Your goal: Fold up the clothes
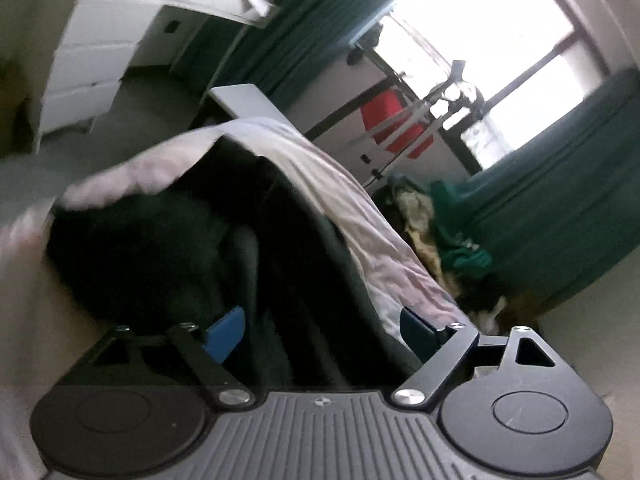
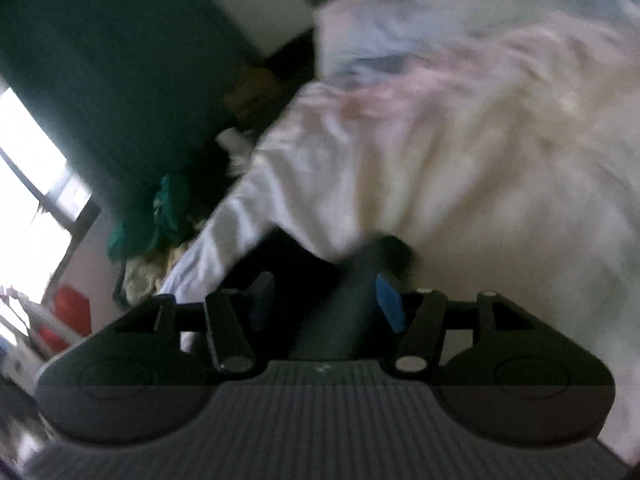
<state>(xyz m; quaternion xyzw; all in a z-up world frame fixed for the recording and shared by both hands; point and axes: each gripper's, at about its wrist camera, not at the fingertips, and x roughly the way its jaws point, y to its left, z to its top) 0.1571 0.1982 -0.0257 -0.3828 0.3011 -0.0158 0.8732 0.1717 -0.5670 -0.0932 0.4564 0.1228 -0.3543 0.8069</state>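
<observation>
Dark, near-black garment [image 1: 168,248] bunched on the pale pinkish bedsheet [image 1: 344,208], lumpy and unfolded, heaped toward the left of the left wrist view. One grey-dark fold [image 1: 320,264] running forward between the blue pads, draped in a long ridge. In the right wrist view, a dark strip of the same cloth [image 2: 340,320] standing up between the pads, top end crumpled against the sheet. Heavily blurred; type of garment unclear.

Crumpled pale pink cloth bedsheet [image 1: 340,208] looks soft and matt. The dark cloth garment [image 1: 160,248] is matt too. The left gripper [image 1: 320,328] shows matt black plastic with a ribbed grey panel, shiny metal rivets and smooth blue fingers [image 1: 224,334].
</observation>
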